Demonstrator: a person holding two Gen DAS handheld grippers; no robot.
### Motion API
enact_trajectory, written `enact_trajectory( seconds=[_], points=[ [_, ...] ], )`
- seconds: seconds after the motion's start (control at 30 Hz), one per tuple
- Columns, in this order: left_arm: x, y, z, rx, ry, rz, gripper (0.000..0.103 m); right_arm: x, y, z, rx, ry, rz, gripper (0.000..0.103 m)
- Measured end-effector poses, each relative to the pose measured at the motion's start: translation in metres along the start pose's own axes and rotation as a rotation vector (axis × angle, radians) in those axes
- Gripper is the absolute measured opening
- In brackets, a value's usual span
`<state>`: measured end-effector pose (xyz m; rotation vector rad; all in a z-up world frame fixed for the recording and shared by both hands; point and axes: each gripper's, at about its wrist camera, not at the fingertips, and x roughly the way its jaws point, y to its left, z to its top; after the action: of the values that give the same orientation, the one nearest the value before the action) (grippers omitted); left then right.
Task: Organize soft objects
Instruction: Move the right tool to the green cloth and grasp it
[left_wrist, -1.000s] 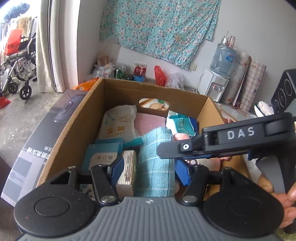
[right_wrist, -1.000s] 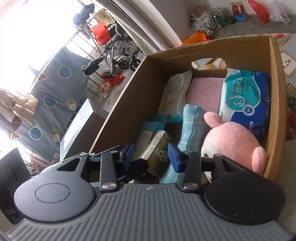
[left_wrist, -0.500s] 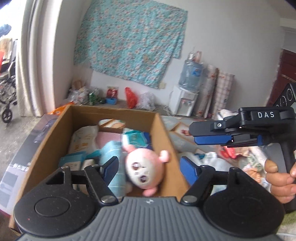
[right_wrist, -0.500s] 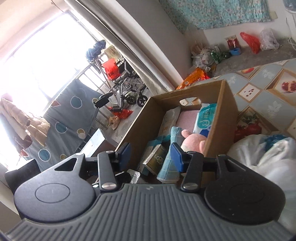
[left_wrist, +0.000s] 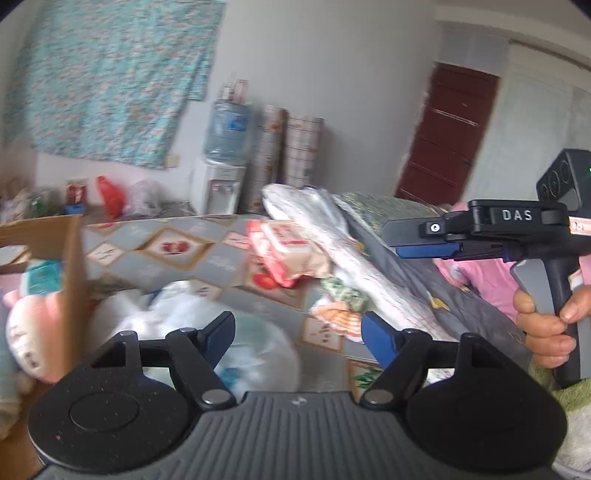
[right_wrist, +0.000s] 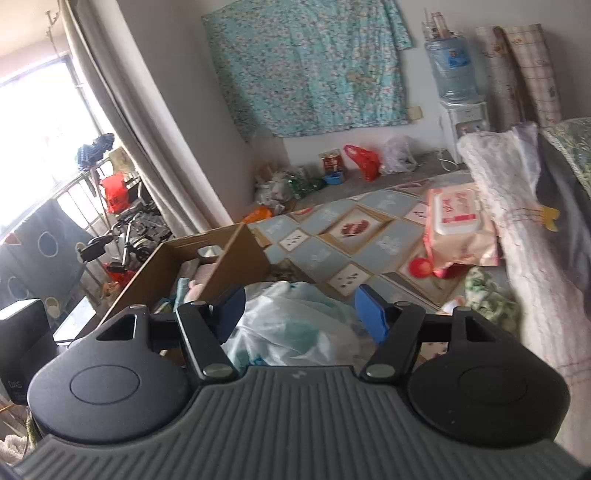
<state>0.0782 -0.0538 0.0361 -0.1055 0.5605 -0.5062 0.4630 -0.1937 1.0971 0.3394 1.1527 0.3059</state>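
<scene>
Left wrist: left gripper (left_wrist: 297, 334) has swung off the cardboard box (left_wrist: 72, 269), now far left of the jaws with the pink plush toy (left_wrist: 27, 332) inside. Jaws wide, empty, over a white plastic bag (left_wrist: 192, 317). Wet-wipes pack (left_wrist: 291, 254) ahead, long axis running away rightward.

Right wrist: right gripper (right_wrist: 299, 314) lifted clear of the box (right_wrist: 221, 266); jaws opening, nothing gripped, bag (right_wrist: 295, 328) below.
</scene>
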Motion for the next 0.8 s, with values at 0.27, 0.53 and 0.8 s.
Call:
enact_trajectory(
  seconds=[0.27,0.53,0.8],
  points=[
    [0.102,-0.054,-0.009,0.018,0.110,-0.059,0.075,0.030,-0.099,-0.005,0.089,0.075,-0.089,0.067],
    [0.177,-0.063,-0.011,-0.044,0.187,-0.010,0.063,0.126,-0.142,0.021,0.010,0.226,-0.130,0.065],
    [0.228,-0.054,-0.016,-0.135,0.284,-0.019,0.061,0.187,-0.175,0.013,0.055,0.352,-0.113,0.052]
  ],
)
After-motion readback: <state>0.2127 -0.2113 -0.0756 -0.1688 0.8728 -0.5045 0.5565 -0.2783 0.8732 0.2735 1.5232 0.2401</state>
